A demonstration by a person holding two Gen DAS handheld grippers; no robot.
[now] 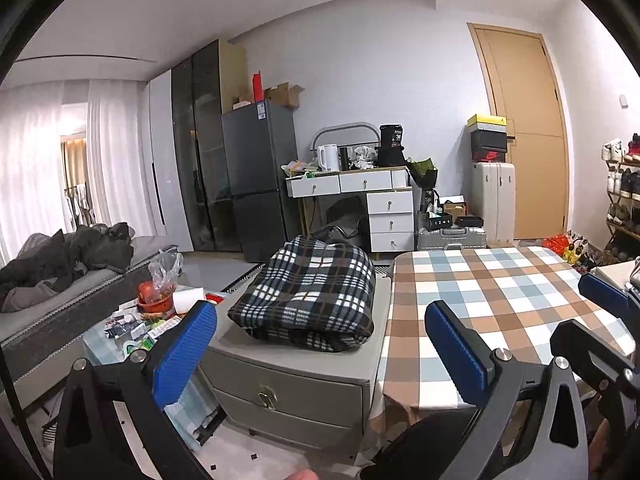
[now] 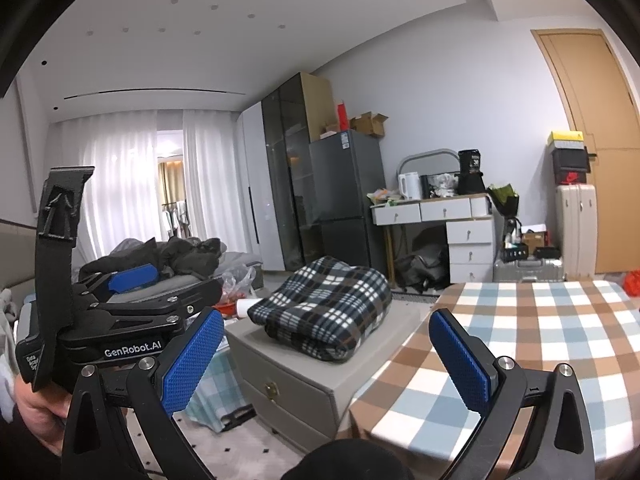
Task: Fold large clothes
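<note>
A folded black, white and brown plaid garment (image 1: 308, 292) (image 2: 324, 308) lies on top of a grey drawer cabinet (image 1: 280, 384) (image 2: 288, 368). My left gripper (image 1: 320, 352) is open and empty, its blue pads spread wide, short of the cabinet front and apart from the garment. My right gripper (image 2: 328, 360) is also open and empty, between the cabinet and the checkered table (image 1: 500, 300) (image 2: 540, 332). One of the right gripper's blue pads (image 1: 604, 298) shows at the right edge of the left wrist view. A hand (image 2: 32, 396) holds the left gripper's black housing (image 2: 128, 346).
A cluttered glass coffee table (image 1: 132, 324) stands left of the cabinet. Behind it is a sofa (image 1: 40, 312) with dark clothes (image 1: 68, 256). A fridge (image 1: 260, 176), white desk (image 1: 360, 200), suitcases (image 1: 492, 200) and a door (image 1: 528, 128) line the far wall. A shoe rack (image 1: 624, 200) is at right.
</note>
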